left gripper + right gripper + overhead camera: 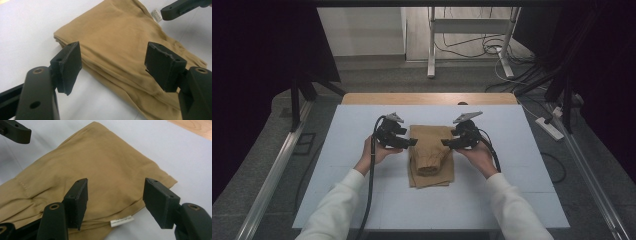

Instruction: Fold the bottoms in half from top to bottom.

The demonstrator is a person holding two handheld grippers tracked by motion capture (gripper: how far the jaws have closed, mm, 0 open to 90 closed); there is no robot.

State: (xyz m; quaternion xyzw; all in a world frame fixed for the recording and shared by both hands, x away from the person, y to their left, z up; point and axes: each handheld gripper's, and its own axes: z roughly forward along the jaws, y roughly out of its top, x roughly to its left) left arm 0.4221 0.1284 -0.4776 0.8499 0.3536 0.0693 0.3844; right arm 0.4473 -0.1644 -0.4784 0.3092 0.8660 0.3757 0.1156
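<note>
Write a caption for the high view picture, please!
Two open grippers, left and right, flank folded tan cloth on a white table.

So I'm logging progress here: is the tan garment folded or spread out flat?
Folded. The tan garment lies as a compact stacked rectangle on the white table, with layered edges along its side and a cuffed sleeve on top.

Plain tan garment point(430, 155), black tongs point(412, 142), white table point(512, 135)

One folded tan garment point(430, 155), two tongs
</note>
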